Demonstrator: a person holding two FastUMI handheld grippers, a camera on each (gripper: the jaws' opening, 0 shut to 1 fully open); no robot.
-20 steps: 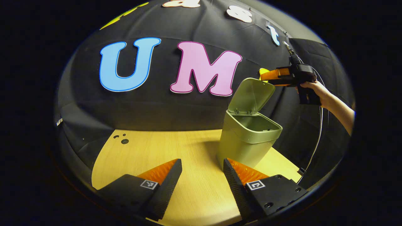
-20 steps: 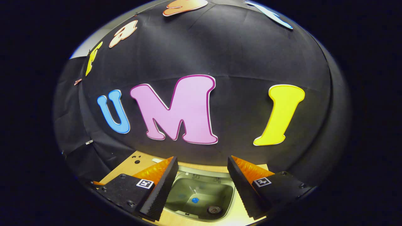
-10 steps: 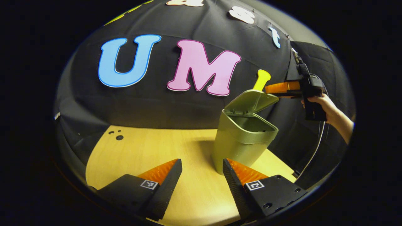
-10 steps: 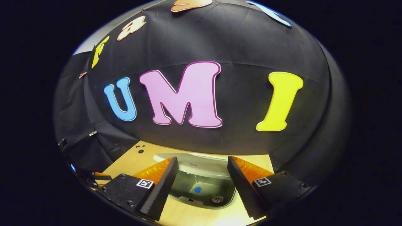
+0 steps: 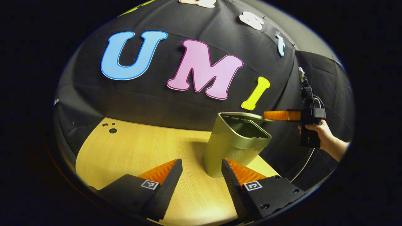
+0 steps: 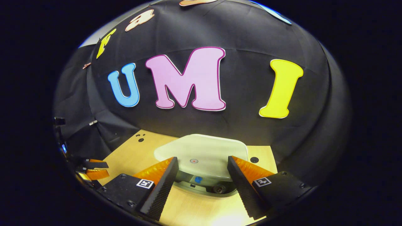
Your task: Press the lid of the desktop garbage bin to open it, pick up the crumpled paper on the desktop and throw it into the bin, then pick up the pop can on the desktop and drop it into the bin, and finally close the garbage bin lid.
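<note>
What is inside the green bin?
Through the gap under the nearly shut lid, the bin shows a blue spot and a round dark thing. The lid covers the rest.

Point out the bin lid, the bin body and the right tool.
bin lid point(image 6: 204, 150), right gripper view, on its top surface.
bin body point(image 5: 226, 153), left gripper view, on its front wall.
right tool point(image 5: 278, 115), left gripper view, at its fingers.

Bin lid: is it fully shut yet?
Not quite. The lid is nearly flat, but a gap at the bin's front rim shows inside it. The right claw hovers open above it.
</note>
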